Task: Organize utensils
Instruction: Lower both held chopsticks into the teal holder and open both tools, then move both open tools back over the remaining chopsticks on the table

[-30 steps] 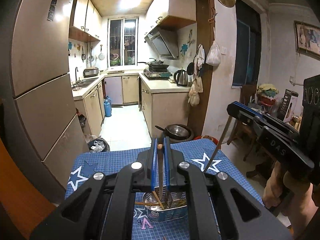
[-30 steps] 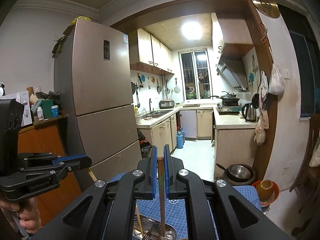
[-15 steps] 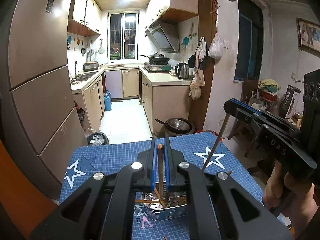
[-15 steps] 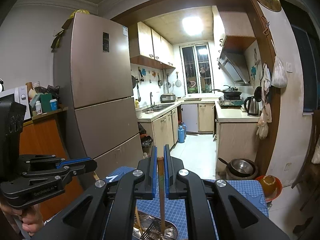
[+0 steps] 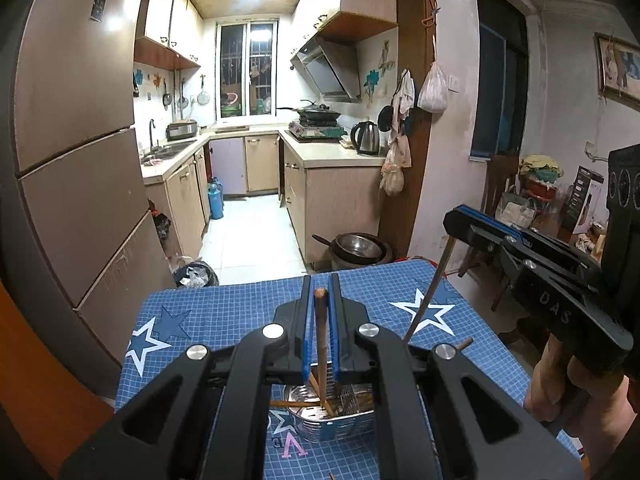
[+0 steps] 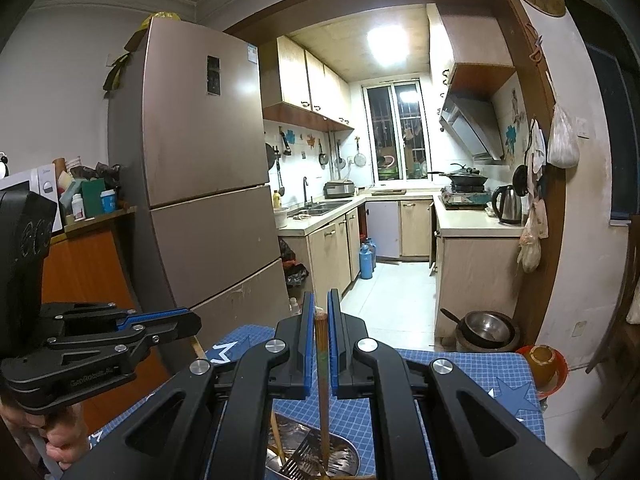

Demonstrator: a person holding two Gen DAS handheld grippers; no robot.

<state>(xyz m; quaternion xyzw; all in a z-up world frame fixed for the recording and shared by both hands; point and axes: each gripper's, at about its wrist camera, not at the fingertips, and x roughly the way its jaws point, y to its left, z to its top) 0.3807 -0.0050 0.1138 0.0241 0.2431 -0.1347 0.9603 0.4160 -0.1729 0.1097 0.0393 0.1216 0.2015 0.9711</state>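
Two grippers, left gripper (image 5: 320,312) and right gripper (image 6: 318,320), each pinch one upright wooden chopstick (image 5: 320,344), lower ends dipping into the metal basket (image 5: 316,426) on the blue star-patterned tablecloth (image 5: 224,312).

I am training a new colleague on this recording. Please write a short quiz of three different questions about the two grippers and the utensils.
1. True or false: the left gripper has its jaws shut on a wooden chopstick.
2. What does the right gripper hold? A) fork B) wooden chopstick C) nothing
3. Name the container on the blue star tablecloth below both grippers.

Key: 1 true. 2 B. 3 the metal basket, with chopsticks already inside.
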